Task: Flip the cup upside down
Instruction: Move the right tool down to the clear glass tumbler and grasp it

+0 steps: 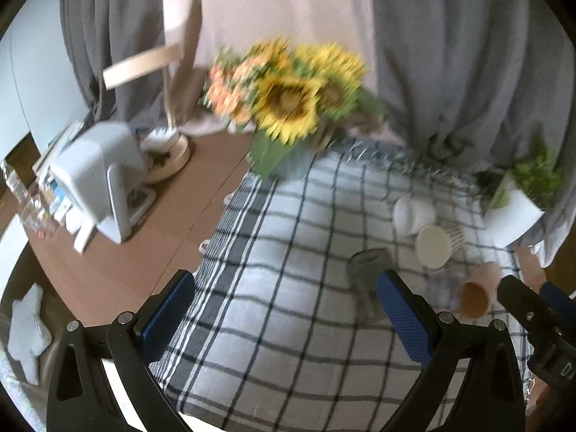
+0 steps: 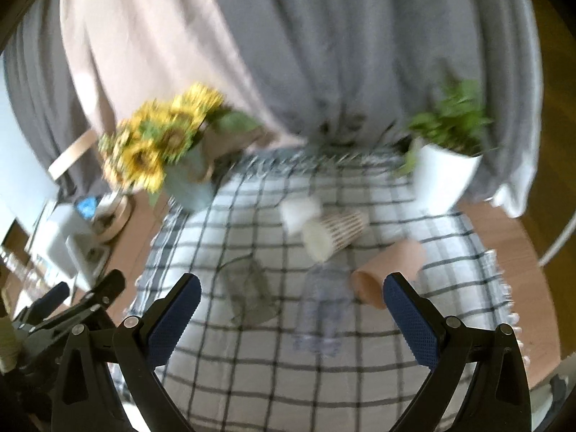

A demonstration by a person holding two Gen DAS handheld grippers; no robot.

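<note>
Several cups lie on their sides on a checked cloth [image 2: 252, 367]. A terracotta cup [image 2: 390, 270] lies just beyond my right gripper's right fingertip. A ribbed cream cup [image 2: 333, 232] and a white cup [image 2: 300, 210] lie farther back. A clear grey glass [image 2: 248, 288] and a clear blue-tinted glass [image 2: 322, 309] lie in front. My right gripper [image 2: 291, 302] is open and empty above the cloth. My left gripper [image 1: 284, 298] is open and empty, left of the grey glass [image 1: 369, 270]. The terracotta cup [image 1: 478, 291] and cream cup [image 1: 437, 244] show at right.
A sunflower bouquet in a vase [image 1: 284, 108] stands at the cloth's back left. A white pot with a green plant [image 2: 444, 176] stands at the back right. A white device [image 1: 97, 176] and a lamp [image 1: 169, 115] sit on the wooden table at left. Grey curtains hang behind.
</note>
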